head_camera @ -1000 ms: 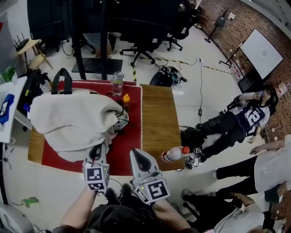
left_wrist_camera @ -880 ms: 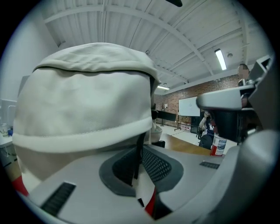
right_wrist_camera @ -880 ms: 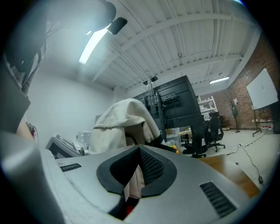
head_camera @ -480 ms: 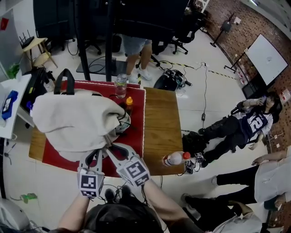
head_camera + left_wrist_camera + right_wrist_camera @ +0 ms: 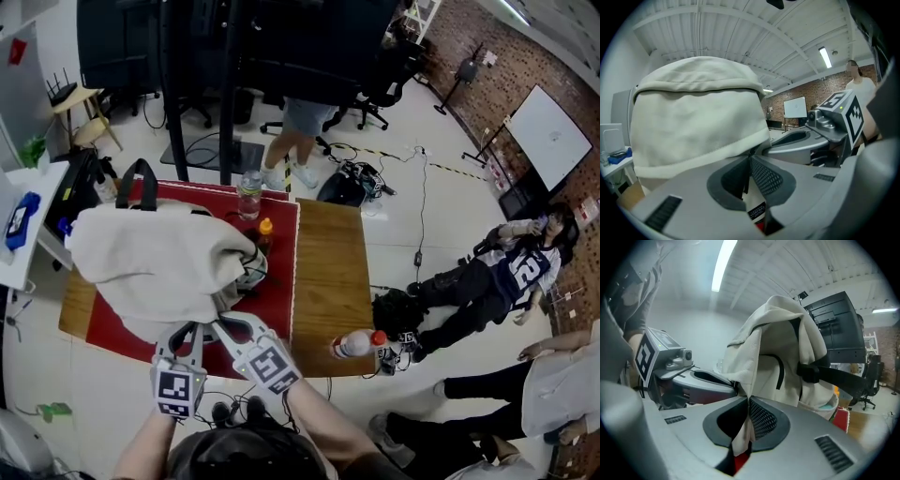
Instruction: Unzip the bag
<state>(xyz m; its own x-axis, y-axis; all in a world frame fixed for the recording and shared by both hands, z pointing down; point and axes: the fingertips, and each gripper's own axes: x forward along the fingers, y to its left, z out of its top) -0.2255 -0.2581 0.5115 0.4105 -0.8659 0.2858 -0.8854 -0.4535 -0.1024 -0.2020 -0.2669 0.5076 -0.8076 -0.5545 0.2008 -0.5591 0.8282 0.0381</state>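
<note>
Cream fabric bag (image 5: 159, 262) covers left and middle of red mat (image 5: 277, 305); passage there only over its top

Far side: clear plastic water bottle (image 5: 248, 183) and small orange-capped bottle (image 5: 265, 228) stand near each other beside the bag, closing that corner

Bare wooden table strip (image 5: 328, 262) right of mat is open, except red-capped plastic bottle (image 5: 354, 344) lying at its near edge

Near bag edge crowded: left gripper (image 5: 751, 158) and right gripper (image 5: 749, 400) side by side, both clamped on cloth

backpack (image 5: 159, 267) cream, straps (image 5: 138, 178) black | mat (image 5: 277, 291) red | table (image 5: 328, 281) brown wood | left gripper (image 5: 194, 328), right gripper (image 5: 223, 325) grey, cubes with black-and-white square markers | 12 o'clock bottle (image 5: 248, 187) clear | small bottle (image 5: 265, 234) dark, orange cap | 4 o'clock bottle (image 5: 354, 344) white, red cap
</note>
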